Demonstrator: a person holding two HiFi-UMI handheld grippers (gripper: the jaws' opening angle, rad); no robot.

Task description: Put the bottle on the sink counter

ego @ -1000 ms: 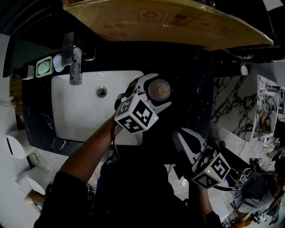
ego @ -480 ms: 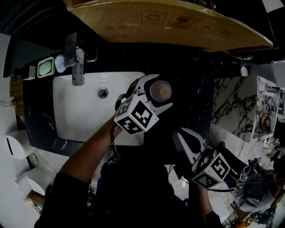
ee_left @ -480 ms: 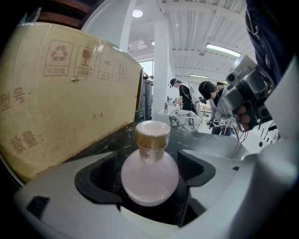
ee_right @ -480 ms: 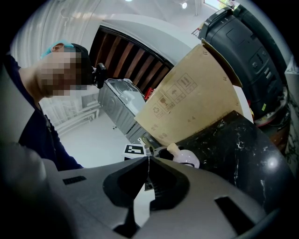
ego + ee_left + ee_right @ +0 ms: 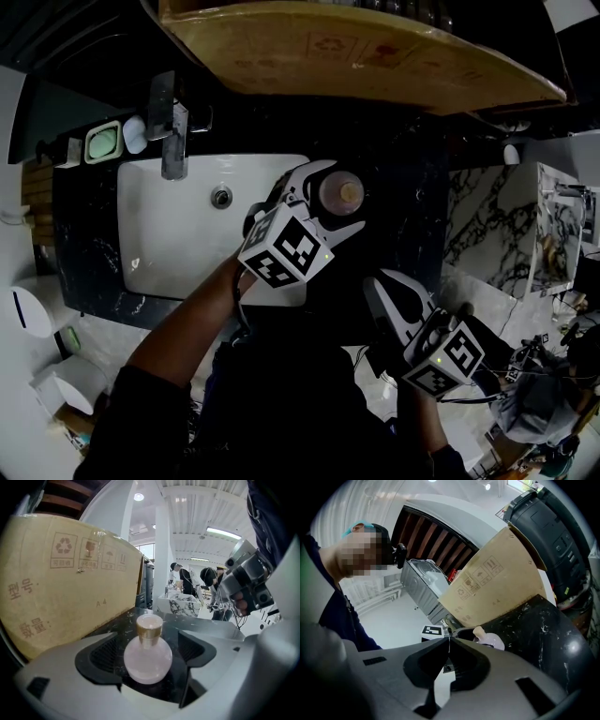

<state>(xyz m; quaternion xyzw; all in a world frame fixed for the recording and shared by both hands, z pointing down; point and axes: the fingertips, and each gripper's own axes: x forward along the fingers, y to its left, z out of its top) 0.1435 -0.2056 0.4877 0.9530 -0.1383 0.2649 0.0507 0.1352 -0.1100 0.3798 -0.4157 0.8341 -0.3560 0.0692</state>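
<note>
Nearest the person, the right gripper (image 5: 449,643) hangs off the front edge of the black sink counter (image 5: 398,178), its jaws pressed together with nothing between them. Farther in, the left gripper (image 5: 337,199) reaches over the counter, jaws spread wide. Between them the round pink bottle (image 5: 147,660) stands upright on the counter, just right of the white basin (image 5: 178,239), a slim gap at each side. A cardboard box (image 5: 356,47) lines the far edge.

The round pink bottle (image 5: 147,660) looked frosted glass, its gold cap (image 5: 149,626) metallic; black marble counter (image 5: 403,187) glossy; brown cardboard sheet (image 5: 356,47) matt; white basin (image 5: 178,244) glazed.
</note>
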